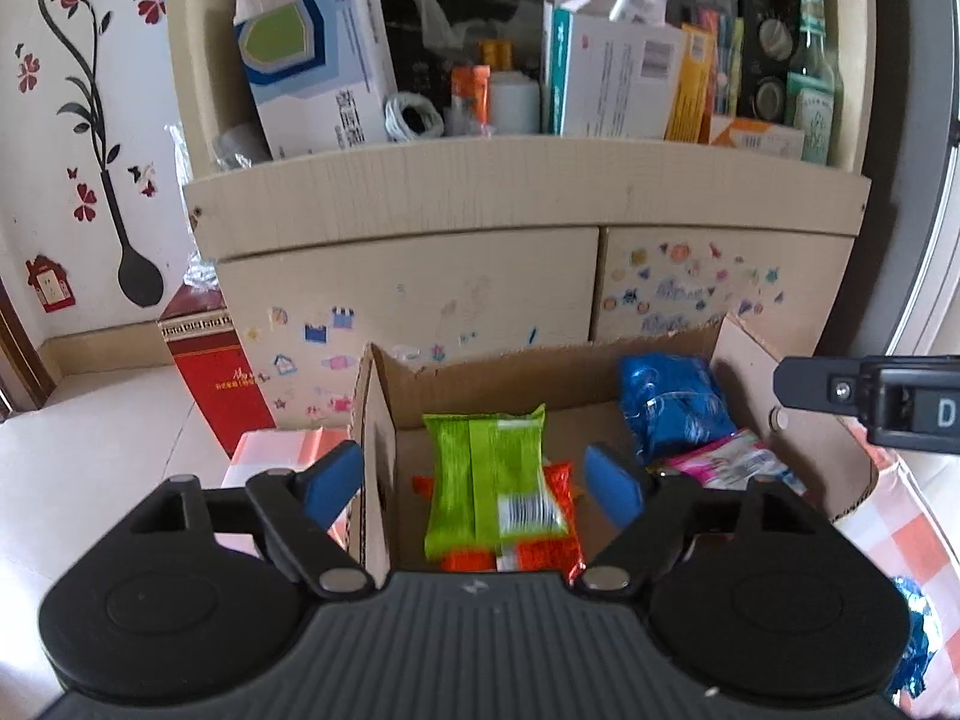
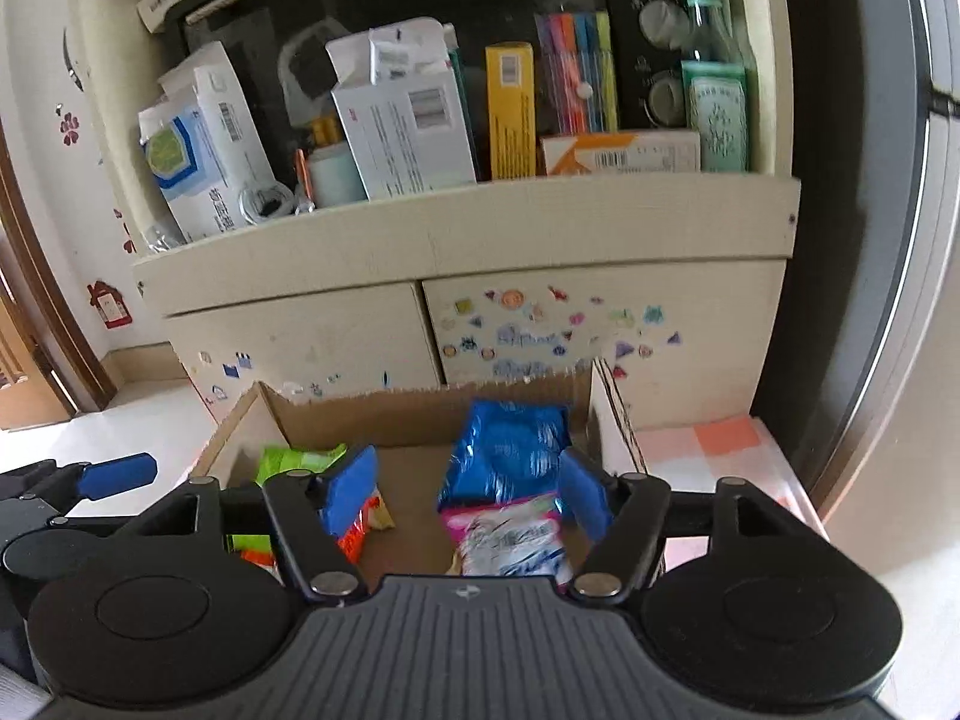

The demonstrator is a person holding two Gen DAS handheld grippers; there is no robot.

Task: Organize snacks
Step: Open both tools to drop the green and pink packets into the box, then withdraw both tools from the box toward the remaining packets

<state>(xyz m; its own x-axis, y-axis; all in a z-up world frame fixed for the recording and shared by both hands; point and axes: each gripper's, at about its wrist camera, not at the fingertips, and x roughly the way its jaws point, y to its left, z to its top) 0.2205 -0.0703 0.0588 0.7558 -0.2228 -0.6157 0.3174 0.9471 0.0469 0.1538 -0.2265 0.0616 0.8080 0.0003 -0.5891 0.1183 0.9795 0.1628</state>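
An open cardboard box (image 1: 540,372) (image 2: 384,414) stands on a checked cloth and holds snack packets. On its left side a green packet (image 1: 489,480) (image 2: 288,461) lies on an orange one (image 1: 549,546) (image 2: 360,531). On its right side a blue packet (image 1: 675,405) (image 2: 510,450) lies behind a pink and white one (image 1: 729,465) (image 2: 516,534). My left gripper (image 1: 474,483) is open and empty, straddling the box's left wall above the green packet. My right gripper (image 2: 468,495) is open and empty above the blue and pink packets.
A cream cabinet (image 1: 510,276) (image 2: 480,276) with stickers stands behind the box; its shelf holds boxes and a green bottle (image 1: 813,78). A red box (image 1: 219,378) stands on the floor at the left. The right gripper's finger (image 1: 864,396) shows at the right edge.
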